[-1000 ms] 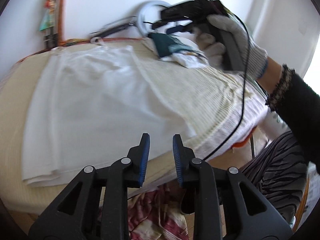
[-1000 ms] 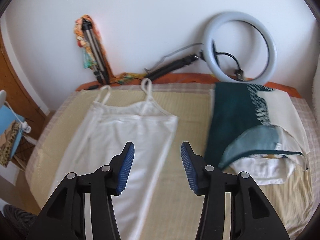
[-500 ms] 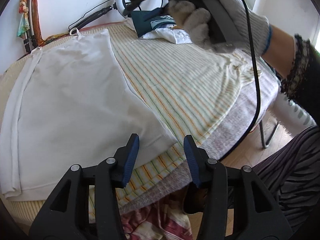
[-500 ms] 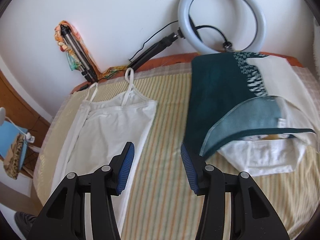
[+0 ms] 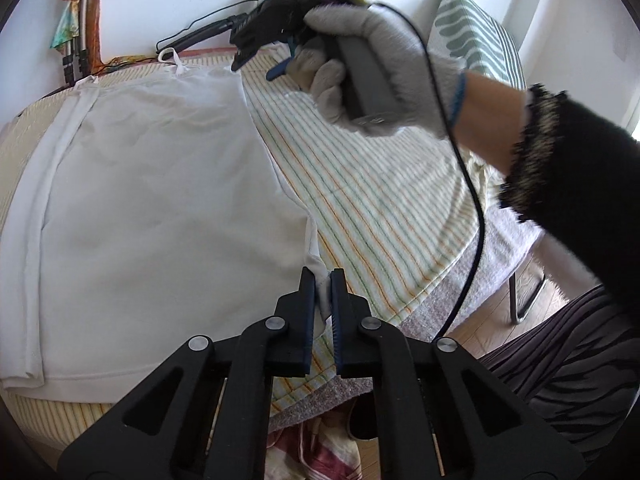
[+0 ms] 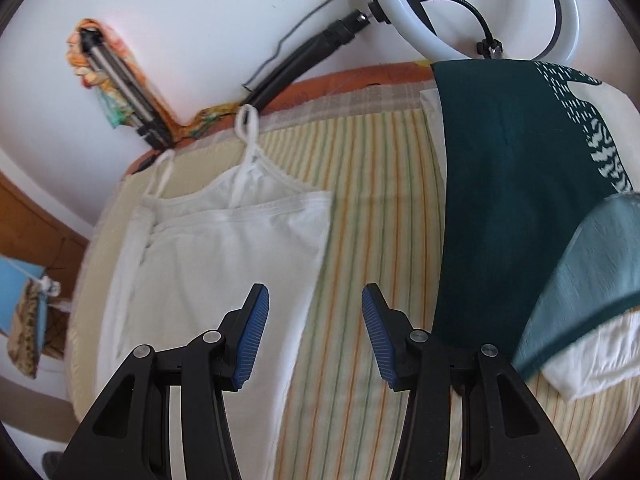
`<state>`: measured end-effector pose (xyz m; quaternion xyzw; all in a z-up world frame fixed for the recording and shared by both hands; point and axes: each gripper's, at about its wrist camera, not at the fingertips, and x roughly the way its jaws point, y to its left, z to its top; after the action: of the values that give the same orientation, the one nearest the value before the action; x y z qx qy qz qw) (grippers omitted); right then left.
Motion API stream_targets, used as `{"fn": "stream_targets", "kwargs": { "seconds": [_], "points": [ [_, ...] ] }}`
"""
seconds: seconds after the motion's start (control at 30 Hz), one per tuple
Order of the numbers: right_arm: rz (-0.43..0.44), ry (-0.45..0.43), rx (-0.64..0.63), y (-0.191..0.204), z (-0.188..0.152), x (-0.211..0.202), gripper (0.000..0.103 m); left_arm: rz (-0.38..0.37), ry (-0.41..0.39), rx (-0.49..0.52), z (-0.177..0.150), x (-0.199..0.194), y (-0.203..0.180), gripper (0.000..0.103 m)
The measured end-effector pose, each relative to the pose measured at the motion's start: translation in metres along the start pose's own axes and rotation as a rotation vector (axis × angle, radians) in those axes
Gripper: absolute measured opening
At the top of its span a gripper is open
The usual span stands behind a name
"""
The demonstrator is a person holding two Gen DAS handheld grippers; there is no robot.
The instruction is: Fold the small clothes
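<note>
Half a second ago the left gripper [image 5: 322, 300] stood apart over the hem; now its jaws are closed narrow on the lower right corner of the white thin-strapped cotton camisole [image 5: 160, 200], and a small tuft of cloth rises between them. At the same time the right gripper [image 6: 316, 332] came lower and closer to the camisole's upper side edge, with its blue pads wide apart and nothing between them.

The camisole lies flat on the striped yellow mat [image 6: 380, 240], its long axis running away from the person, straps toward the wall. The held corner is at the near end. The right gripper hovers near the far end of the same edge, so it probably must pinch there before both carry this edge across to the left.
</note>
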<state>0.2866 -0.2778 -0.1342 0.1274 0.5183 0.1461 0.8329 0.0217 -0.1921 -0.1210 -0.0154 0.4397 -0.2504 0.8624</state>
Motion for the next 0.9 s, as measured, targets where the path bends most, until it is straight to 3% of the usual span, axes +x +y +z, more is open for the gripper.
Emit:
{"fn": "stream_targets", "kwargs": {
  "seconds": [0.27,0.33,0.4,0.43,0.7,0.9],
  "points": [
    [-0.023,-0.015,0.011,0.001,0.015,0.022,0.045,-0.033,-0.011,-0.035,0.004,-0.005,0.008,0.005],
    [-0.017,-0.015,0.023,0.001,0.018,0.025,0.034,-0.037,-0.012,-0.042,0.004,-0.006,0.010,0.005],
    [-0.003,-0.003,0.036,0.001,0.020,0.028,0.007,-0.043,-0.018,-0.049,0.003,-0.009,0.011,0.005],
    [-0.003,0.009,0.038,0.003,0.021,0.030,0.005,-0.043,-0.021,-0.051,0.003,-0.010,0.012,0.005],
    [-0.019,-0.018,0.030,0.029,0.033,0.018,0.002,-0.047,-0.059,-0.118,0.000,-0.029,0.034,0.005],
    [0.038,-0.052,0.008,0.073,0.042,0.012,0.002,-0.034,-0.087,-0.184,-0.007,-0.051,0.059,0.005]
  ]
}}
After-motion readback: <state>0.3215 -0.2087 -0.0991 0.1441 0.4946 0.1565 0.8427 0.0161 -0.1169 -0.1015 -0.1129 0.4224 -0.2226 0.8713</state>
